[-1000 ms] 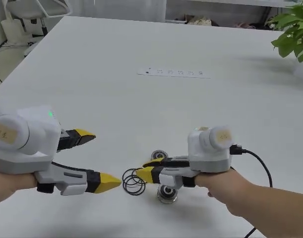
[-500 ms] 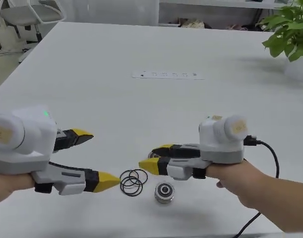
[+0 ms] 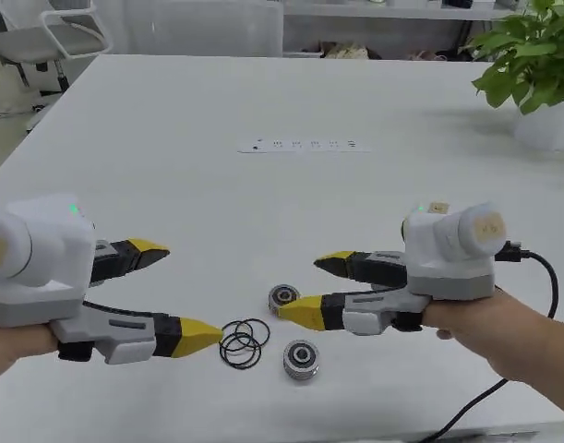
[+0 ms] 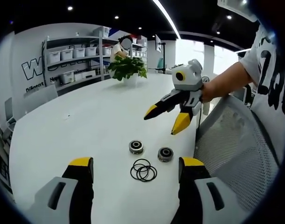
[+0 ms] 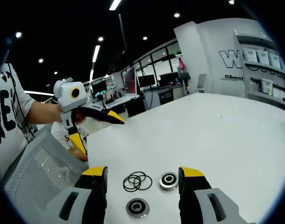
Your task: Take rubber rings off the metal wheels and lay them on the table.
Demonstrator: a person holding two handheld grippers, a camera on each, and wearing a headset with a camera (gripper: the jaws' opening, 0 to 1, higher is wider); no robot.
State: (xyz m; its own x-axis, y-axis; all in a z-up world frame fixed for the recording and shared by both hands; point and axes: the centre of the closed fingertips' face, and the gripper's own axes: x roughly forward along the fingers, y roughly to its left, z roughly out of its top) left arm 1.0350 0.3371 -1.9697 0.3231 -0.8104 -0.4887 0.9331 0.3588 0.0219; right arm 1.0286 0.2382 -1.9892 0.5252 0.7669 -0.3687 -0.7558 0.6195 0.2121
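Left gripper [image 3: 189,292], right gripper [image 3: 301,288]: wide open, empty

Tips facing each other above bench [image 3: 263,185]. Between them, flat on bench: loose pile of rubber rings [image 3: 242,341], with far metal wheel [image 3: 283,296] and near metal wheel [image 3: 301,358] just right.

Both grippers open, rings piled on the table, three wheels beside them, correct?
Wrong count: the head view shows two wheels, not three. The rest holds: the left gripper and right gripper are open, and the rings are piled on the table.
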